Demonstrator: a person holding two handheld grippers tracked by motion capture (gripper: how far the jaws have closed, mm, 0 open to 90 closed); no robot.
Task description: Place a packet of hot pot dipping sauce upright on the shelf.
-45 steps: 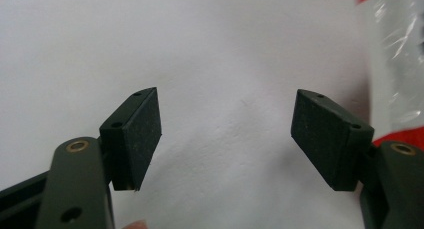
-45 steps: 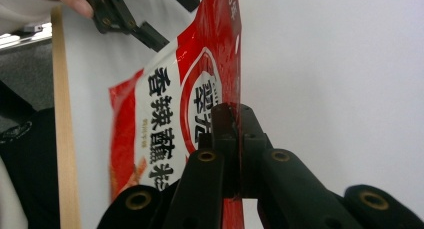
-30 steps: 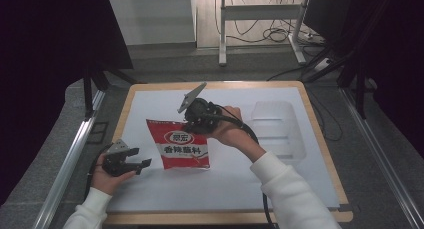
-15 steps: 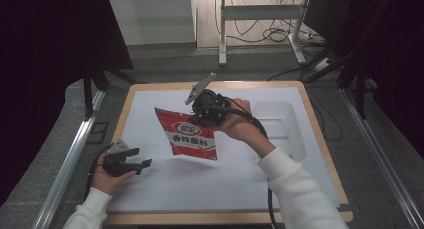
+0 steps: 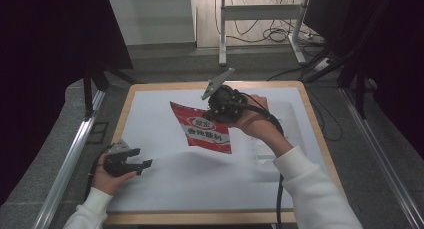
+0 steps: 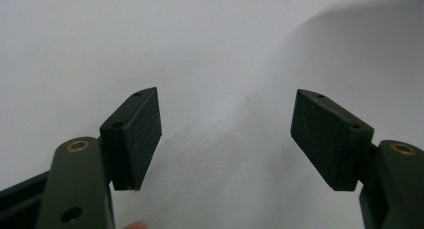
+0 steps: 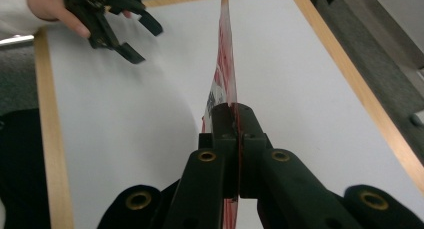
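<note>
While the left claw (image 5: 142, 164) gapes, the right claw (image 5: 212, 114) pinches the red packet (image 5: 205, 131).

We see snack packet (image 5: 202, 130): red, white oval label with red characters, white characters below on red. Right gripper (image 7: 235, 120): black jaws, brass-coloured rivets; grey three-cornered plate (image 5: 216, 83) on top. Left gripper (image 5: 142, 164): black, dark matte pads (image 6: 141, 134). Table (image 5: 165, 174): white surface, pale wood border. Sleeves (image 5: 310, 189): white. Clear plastic tray (image 5: 287, 114): see-through, colourless.
</note>
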